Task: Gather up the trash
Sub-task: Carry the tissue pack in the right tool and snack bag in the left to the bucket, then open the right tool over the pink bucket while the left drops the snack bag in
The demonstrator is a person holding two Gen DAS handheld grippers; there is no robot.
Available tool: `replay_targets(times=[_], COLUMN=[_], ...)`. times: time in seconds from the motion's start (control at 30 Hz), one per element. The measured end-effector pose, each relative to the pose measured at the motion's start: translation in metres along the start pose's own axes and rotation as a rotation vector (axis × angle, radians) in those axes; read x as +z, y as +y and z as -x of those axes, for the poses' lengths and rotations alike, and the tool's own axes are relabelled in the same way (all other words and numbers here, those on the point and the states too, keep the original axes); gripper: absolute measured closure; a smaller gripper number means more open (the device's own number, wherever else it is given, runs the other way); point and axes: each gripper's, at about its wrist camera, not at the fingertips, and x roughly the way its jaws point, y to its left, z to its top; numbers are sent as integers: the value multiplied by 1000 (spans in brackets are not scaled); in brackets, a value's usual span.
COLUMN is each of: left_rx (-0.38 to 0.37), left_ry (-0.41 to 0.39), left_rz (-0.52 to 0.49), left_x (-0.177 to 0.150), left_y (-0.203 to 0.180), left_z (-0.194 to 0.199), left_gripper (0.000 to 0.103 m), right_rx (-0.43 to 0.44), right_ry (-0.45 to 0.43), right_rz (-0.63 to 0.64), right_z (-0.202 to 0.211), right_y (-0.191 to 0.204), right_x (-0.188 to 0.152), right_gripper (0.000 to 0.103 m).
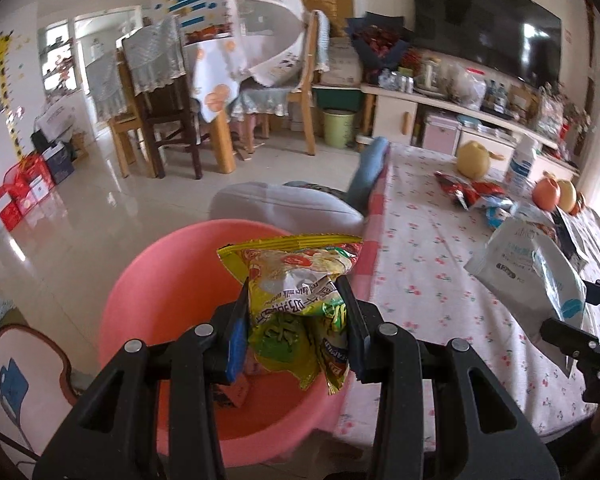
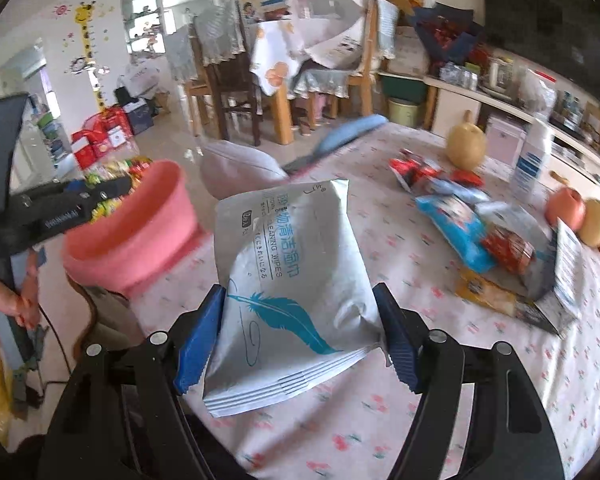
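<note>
While my left gripper [image 1: 296,312] pinches yellow-green snack wrappers [image 1: 300,296] above the pink basin [image 1: 140,280], my right gripper [image 2: 300,332] clamps a cleaning-wipes pack [image 2: 292,280] across widely spread jaws.

Pale glossy floor tiles [image 1: 80,216] reflect daylight from a glazed doorway [image 1: 100,32] at the back. Wooden chairs [image 1: 156,92] with lace covers ring a cloth-draped dining table [image 1: 216,76], and a giraffe height chart [image 1: 8,80] decorates the white wall. A large dark television [image 1: 484,28] hangs above a cluttered cream cabinet [image 1: 400,112].

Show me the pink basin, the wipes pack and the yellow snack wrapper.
pink basin [image 1: 148,280], left wrist view, inner wall.
wipes pack [image 2: 296,264], right wrist view, front face.
yellow snack wrapper [image 1: 296,276], left wrist view, crumpled middle.
</note>
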Motion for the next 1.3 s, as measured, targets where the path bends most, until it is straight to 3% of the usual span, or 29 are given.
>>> replay_targets(times=[0.23, 0.6, 0.7, 0.77, 0.9, 1.3], left_rx=[39, 52, 86, 114, 118, 51], left_ry=[22, 69, 83, 80, 54, 17], left_rz=[94, 176, 184, 183, 174, 84], left_x=[-9, -24, -27, -29, -29, -24], left_y=[48, 91, 98, 102, 105, 68], left_z=[-10, -33, -36, -33, -24, 0], left_gripper=[62, 61, 51, 30, 27, 15], right_rx=[94, 202, 216, 226, 239, 117], right_ry=[-35, -39, -1, 13, 8, -25], right_rz=[92, 176, 185, 160, 75, 30], right_z=[-12, -58, -81, -89, -86, -43], right_y=[62, 143, 158, 157, 138, 82], right_x=[43, 89, 92, 92, 83, 52], right_gripper=[29, 25, 21, 18, 15, 14])
